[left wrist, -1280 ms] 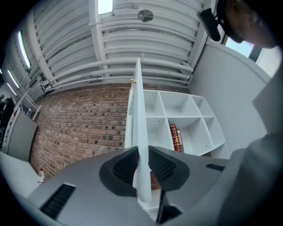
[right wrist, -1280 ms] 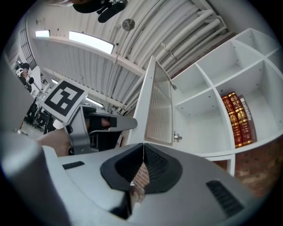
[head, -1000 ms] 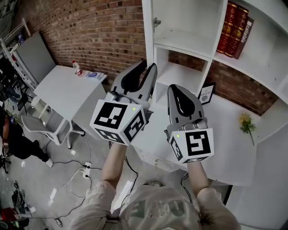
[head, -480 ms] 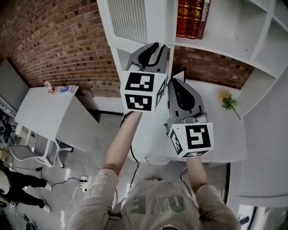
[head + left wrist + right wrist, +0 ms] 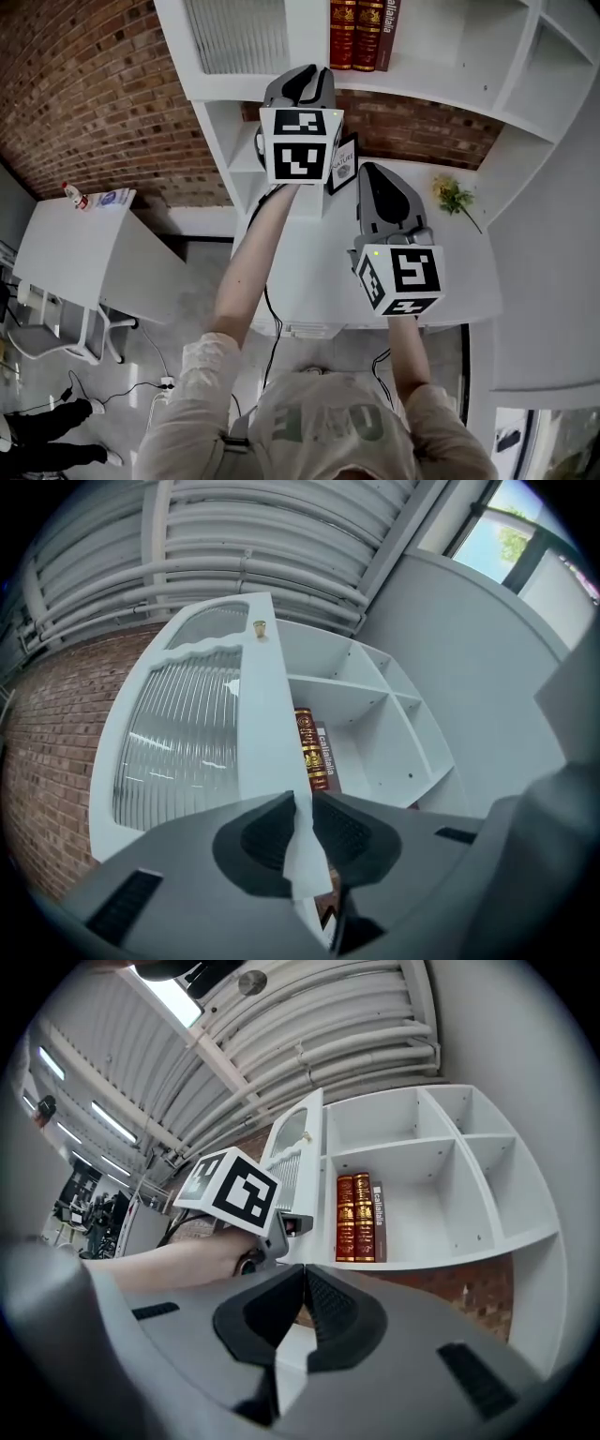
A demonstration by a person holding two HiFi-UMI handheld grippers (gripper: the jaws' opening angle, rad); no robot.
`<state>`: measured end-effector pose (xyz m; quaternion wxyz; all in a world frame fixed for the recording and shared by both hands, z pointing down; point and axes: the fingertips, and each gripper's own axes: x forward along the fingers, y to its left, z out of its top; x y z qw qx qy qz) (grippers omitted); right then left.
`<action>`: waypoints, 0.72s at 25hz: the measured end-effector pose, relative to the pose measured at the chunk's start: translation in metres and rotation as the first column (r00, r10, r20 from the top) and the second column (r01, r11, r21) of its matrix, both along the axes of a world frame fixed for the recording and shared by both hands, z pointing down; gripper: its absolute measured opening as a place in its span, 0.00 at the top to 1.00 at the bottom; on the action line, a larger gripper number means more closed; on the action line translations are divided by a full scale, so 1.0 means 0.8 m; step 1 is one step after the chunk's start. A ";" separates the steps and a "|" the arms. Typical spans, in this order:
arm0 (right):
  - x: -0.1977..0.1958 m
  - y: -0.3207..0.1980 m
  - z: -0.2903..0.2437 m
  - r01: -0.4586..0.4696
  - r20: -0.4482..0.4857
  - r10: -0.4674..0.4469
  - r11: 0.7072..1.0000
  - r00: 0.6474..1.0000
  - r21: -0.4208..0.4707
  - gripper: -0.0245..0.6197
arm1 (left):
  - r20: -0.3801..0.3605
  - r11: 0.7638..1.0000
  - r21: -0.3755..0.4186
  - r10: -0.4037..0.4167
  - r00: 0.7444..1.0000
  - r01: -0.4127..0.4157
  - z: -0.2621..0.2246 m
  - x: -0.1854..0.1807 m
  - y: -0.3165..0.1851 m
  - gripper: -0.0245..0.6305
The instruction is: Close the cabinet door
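Lower left: a white rectangular table, with a small clear plastic bottle with a red cap at its upper edge. Behind it is a red brick wall.

Upper left of centre: the white cabinet door with a ribbed glass panel, standing swung out from the white open-shelf cabinet. My left gripper view shows a small brass knob near the top of the door's frame.

Upper centre: the left gripper, raised to the door. Its jaws have just been closing. The door's free edge stands between them, and I read it as pinched.

Top centre: three upright hardback books, two red and one darker, in the compartment just right of the door.

Centre: a small black-framed card, propped on the white counter.

Right of centre: the right gripper, jaws pressed together on nothing, apart from the door.

Right: a yellow flower sprig, lying on the counter.
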<state>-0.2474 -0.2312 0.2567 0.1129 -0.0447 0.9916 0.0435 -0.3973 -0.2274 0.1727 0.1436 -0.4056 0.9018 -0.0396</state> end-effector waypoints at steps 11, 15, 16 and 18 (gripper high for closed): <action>0.004 -0.011 0.019 -0.059 -0.037 0.060 0.998 0.998 0.016 0.94 | -0.010 0.999 0.007 -0.040 0.999 0.040 0.004 -0.038 -0.027 0.87; 0.009 -0.021 0.031 -0.085 -0.061 0.085 0.996 0.994 0.016 0.94 | -0.007 0.998 0.012 -0.069 0.998 0.069 0.006 -0.059 -0.034 0.90; 0.010 -0.023 0.035 -0.087 -0.070 0.087 0.996 0.994 0.011 0.94 | -0.012 0.998 0.018 -0.067 0.998 0.067 0.005 -0.063 -0.035 0.91; 0.010 -0.024 0.043 -0.089 -0.088 0.090 0.996 0.992 0.009 0.94 | -0.022 0.997 0.023 -0.068 0.997 0.068 0.005 -0.070 -0.038 0.91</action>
